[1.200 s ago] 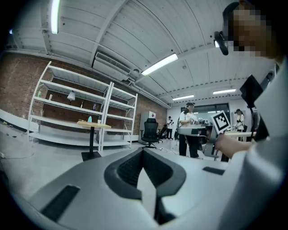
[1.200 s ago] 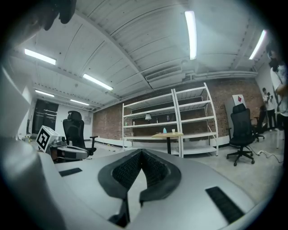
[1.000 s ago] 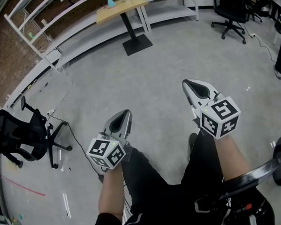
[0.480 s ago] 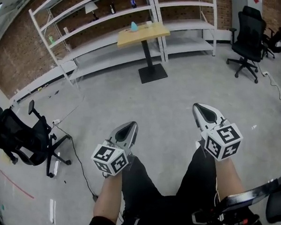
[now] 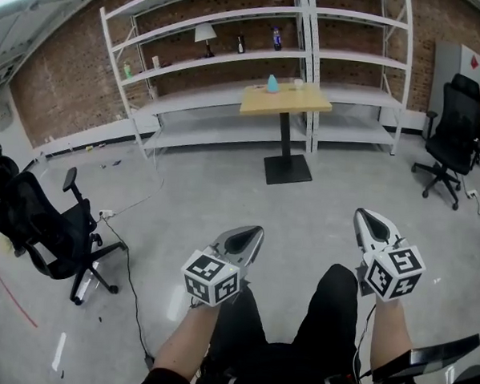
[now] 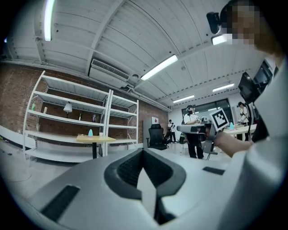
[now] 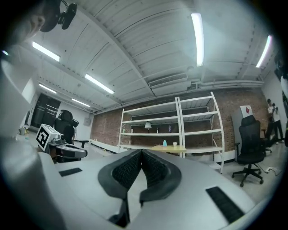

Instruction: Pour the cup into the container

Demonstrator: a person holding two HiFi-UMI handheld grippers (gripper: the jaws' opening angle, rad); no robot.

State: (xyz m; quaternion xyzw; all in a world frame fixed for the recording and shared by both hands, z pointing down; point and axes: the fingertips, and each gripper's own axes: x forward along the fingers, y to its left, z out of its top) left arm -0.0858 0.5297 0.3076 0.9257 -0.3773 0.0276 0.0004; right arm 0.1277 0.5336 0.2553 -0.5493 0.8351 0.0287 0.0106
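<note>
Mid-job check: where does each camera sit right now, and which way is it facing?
Head view: on the person's head, facing forward and down across the floor to the table and shelves; shows forearms, legs, the left hand-held gripper and right hand-held gripper.
Left gripper view: rides the left hand-held gripper, looking level along its shut jaws; the right hand-held gripper shows at right.
Right gripper view: rides the right hand-held gripper, level along its shut jaws; the left hand-held gripper shows at left.
Shared: all three see the table.
</note>
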